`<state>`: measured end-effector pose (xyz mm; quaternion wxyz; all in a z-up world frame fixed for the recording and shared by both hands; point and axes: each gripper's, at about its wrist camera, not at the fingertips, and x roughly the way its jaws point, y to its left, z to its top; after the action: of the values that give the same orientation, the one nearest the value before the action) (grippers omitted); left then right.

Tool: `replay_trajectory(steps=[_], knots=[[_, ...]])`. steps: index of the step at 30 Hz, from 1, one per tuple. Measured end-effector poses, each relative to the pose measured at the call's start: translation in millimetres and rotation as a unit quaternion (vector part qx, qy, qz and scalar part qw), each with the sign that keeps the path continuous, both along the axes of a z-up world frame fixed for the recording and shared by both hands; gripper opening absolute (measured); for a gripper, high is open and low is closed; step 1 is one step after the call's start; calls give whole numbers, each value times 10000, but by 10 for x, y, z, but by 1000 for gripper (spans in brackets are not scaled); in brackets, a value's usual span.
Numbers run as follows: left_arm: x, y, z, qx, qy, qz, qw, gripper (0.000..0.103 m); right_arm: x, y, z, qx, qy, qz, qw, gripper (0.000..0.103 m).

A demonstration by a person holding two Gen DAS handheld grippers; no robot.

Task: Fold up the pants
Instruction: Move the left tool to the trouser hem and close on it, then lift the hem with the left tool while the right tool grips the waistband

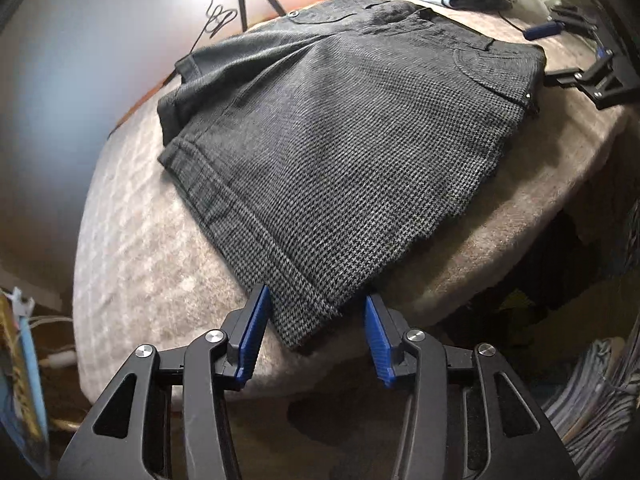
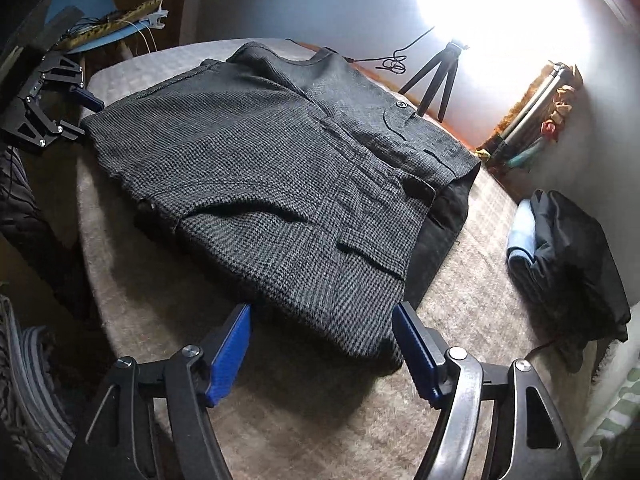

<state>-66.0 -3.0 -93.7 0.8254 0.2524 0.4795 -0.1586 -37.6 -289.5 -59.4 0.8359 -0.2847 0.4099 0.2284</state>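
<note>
A home is showing here, likely a lived-in bedroom — a soft beige blanket (image 2: pixel 460 280) is covering the work surface, folded clothes (image 2: pixel 568 264) are sitting stacked beside a wall, and a tripod (image 2: pixel 436 76) is standing on the floor with a loose cable (image 2: pixel 394 62) trailing — domestic clutter lying all around.

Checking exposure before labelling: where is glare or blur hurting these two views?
Right wrist view: a blown-out light whitens the wall above the tripod; pants stay sharp. Left wrist view: soft glare on the far wall, edges bent and blurred, pants weave crisp.
</note>
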Motion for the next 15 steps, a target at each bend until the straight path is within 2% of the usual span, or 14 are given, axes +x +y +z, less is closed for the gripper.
replay_trajectory(steps=[5,7,9,10,12,15], knots=[[-18,-61,38,49,-163,-156,9997,22,12,53,-56,-193,-133,68,9997,69],[-6,-68,103,-33,-250,-193,9995,14,21,81,-62,-194,-117,89,9997,60],[32,-57,179,-124,-373,-180,9991,11,15,116,-52,-151,-55,168,9997,38],[31,-65,205,-165,-408,-170,9989,11,16,139,-40,-118,-29,184,9998,37],[63,-51,306,-290,-572,-124,9979,10,7,187,-15,-131,-82,141,9998,24],[132,-26,464,-464,-743,-66,9961,10,-22,250,111,-63,-292,102,9995,14]])
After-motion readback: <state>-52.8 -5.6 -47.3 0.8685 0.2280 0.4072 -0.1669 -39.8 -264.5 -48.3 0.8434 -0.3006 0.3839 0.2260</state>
